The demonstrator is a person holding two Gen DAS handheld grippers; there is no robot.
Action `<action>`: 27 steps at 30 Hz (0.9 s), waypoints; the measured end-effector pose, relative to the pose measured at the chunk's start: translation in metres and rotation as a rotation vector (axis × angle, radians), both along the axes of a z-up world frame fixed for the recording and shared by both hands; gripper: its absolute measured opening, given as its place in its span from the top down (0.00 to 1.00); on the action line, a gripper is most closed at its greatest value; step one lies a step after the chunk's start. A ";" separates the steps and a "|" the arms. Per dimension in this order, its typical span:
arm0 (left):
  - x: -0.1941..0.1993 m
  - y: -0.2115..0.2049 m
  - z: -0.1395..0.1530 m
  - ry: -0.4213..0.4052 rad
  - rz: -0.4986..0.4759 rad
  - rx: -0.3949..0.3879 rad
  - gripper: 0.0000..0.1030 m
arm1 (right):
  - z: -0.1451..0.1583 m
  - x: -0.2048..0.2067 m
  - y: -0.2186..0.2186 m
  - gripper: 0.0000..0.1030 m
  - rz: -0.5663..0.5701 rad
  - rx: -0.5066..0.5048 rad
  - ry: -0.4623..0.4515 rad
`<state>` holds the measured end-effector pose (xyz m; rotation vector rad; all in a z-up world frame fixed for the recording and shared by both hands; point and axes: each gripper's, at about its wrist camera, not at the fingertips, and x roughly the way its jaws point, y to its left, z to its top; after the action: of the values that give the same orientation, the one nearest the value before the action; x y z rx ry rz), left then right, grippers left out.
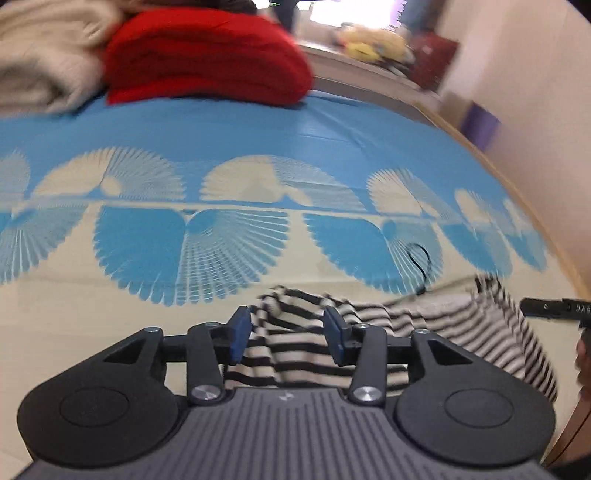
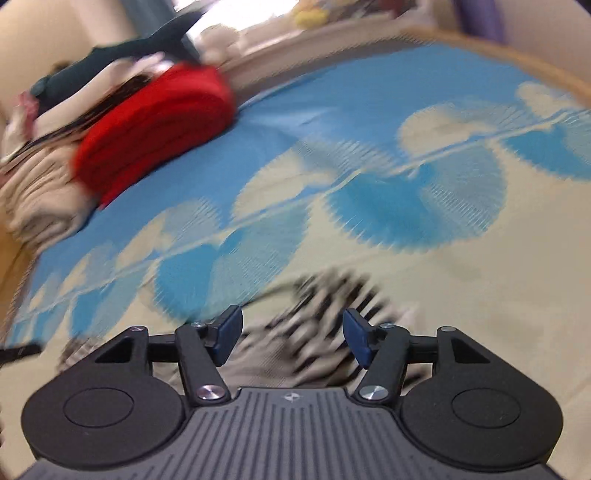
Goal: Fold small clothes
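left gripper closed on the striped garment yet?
No: in the left wrist view the left gripper is open, its blue pads standing apart on either side of the striped garment on the bedsheet.

Bare bedsheet [image 1: 258, 125] lies open between the striped garment [image 1: 295, 343] and the red folded pile [image 1: 207, 55] blocking beyond.

your light comes from a blown-out window [image 1: 354, 11] at twelve o'clock; right wrist view smears with motion blur, and fisheye bends every edge.
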<state>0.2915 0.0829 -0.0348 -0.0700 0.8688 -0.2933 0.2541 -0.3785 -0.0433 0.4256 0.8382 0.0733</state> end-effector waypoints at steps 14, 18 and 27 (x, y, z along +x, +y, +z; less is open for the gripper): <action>0.018 -0.066 -0.061 0.117 -0.101 0.123 0.94 | -0.022 0.013 0.087 0.91 0.232 -0.258 0.079; 0.029 -0.039 -0.043 0.044 0.014 0.031 0.95 | -0.007 0.021 0.086 0.93 0.174 -0.226 0.003; 0.047 -0.029 -0.072 0.168 0.125 0.010 0.70 | -0.033 0.048 0.086 0.94 0.123 -0.226 0.045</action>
<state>0.3381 0.0542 -0.1070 -0.1410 1.0285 -0.1681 0.3020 -0.2921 -0.0763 0.1636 0.9051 0.0823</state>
